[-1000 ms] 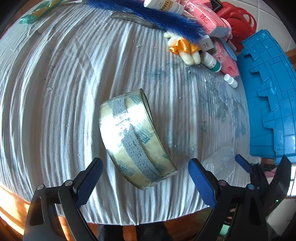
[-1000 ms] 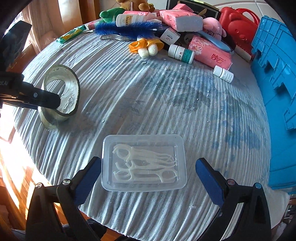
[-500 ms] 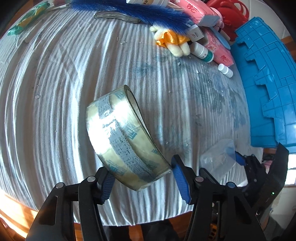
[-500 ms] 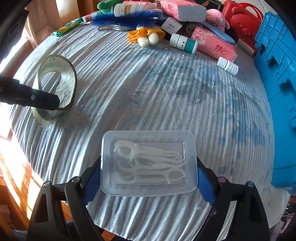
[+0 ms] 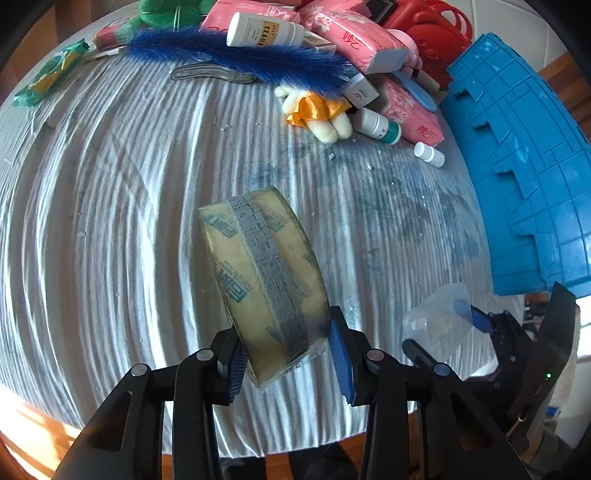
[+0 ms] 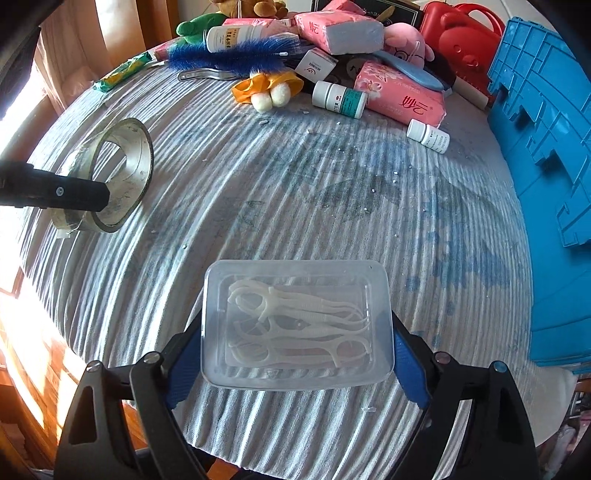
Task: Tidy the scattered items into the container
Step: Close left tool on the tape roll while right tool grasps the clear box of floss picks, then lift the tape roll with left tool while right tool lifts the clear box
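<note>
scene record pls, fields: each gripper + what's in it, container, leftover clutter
left gripper: jaws closing, pads on both flat sides of the tape roll
right gripper: shut on clear floss-pick box
container: blue crate, at table's right edge
leftover: tissue packs, blue brush, pill bottles at far edge

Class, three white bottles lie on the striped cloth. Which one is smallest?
The small white bottle with a white cap, lying alone nearest the blue plastic crate; the teal-labelled bottle and long yellow-lettered bottle are bigger.
</note>
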{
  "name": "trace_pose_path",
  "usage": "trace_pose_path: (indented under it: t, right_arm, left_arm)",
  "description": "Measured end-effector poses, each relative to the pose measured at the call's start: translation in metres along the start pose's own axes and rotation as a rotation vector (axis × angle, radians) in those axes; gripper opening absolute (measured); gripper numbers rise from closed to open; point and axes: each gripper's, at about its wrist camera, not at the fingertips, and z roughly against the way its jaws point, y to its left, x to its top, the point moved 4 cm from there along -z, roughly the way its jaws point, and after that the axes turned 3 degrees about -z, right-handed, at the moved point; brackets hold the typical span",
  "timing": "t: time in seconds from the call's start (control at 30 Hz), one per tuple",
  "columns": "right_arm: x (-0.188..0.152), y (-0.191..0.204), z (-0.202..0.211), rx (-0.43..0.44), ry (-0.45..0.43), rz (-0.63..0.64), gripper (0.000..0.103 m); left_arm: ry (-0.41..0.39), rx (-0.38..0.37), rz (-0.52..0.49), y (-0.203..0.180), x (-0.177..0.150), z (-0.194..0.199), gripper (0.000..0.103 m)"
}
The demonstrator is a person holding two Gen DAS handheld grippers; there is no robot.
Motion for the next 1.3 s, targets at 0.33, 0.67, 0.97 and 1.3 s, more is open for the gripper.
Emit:
trace_pose_path:
  t: [0.33,0.67,0.97,1.3]
  right_arm:
    - [-0.005,0.003,-0.001,0.008,0.003,0.002,0.088]
    - [-0.009,0.000,-0.002,0.013,0.007,-0.001,0.088]
    - [-0.001,-0.005,0.008,0.005,-0.014,0.000,0.088]
    - [0.010,0.001,0.030,-0.003,-0.048,0.009,0.088]
  left_arm:
    - [0.005,0.047,0.092,0.025,-0.001,-0.013,0.054]
    - [-0.003,0.027,0.136,0.030,0.013,-0.016,0.042]
    - [-0.038,0.024,0.086,0.020,0.012,-0.002,0.041]
    - [-0.079,0.007,0.060,0.014,0.016,0.024,0.040]
